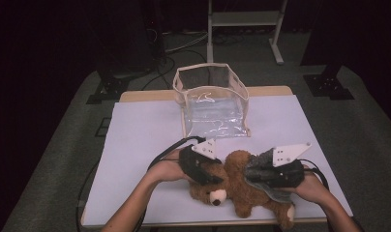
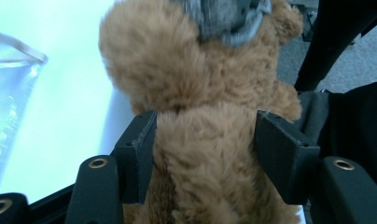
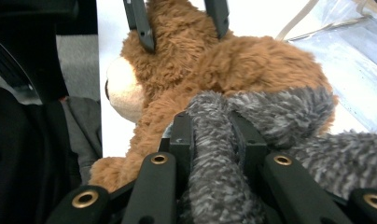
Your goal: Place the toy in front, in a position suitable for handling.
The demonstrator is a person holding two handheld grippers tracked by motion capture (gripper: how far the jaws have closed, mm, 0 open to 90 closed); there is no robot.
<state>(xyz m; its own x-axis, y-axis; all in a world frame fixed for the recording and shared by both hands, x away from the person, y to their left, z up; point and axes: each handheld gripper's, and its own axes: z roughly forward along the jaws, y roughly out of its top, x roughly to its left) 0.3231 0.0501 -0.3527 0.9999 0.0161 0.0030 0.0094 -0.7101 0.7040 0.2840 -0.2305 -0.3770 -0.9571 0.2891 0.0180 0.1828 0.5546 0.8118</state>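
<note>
Looking down from the high view, left gripper (image 1: 209,175) sits on the head of the brown teddy bear (image 1: 237,186), which lies near the table's front edge. Right gripper (image 1: 261,175) sits just beside it, over the bear's body, on a grey fuzzy scarf (image 1: 276,193). Beyond both tools stands a clear plastic bag (image 1: 213,104) with cream trim, mouth open upward. White tabletop (image 1: 140,135) lies bare to the left of the left gripper and ahead of it up to the bag.

Left gripper view: left gripper (image 2: 205,156) jaws part-way spread, pads pressing into brown plush on both sides, pinching the teddy bear (image 2: 196,84). Fur long, soft, bulging between the pads. Bag edge (image 2: 18,51) off to the left.

Right gripper view: right gripper (image 3: 213,140) jaws nearly pressed together, clamping a fold of the grey scarf (image 3: 270,116), a mottled shaggy fabric draped over the bear (image 3: 214,60). Cream muzzle faces left. The left gripper's jaws straddle the bear's head ahead.
</note>
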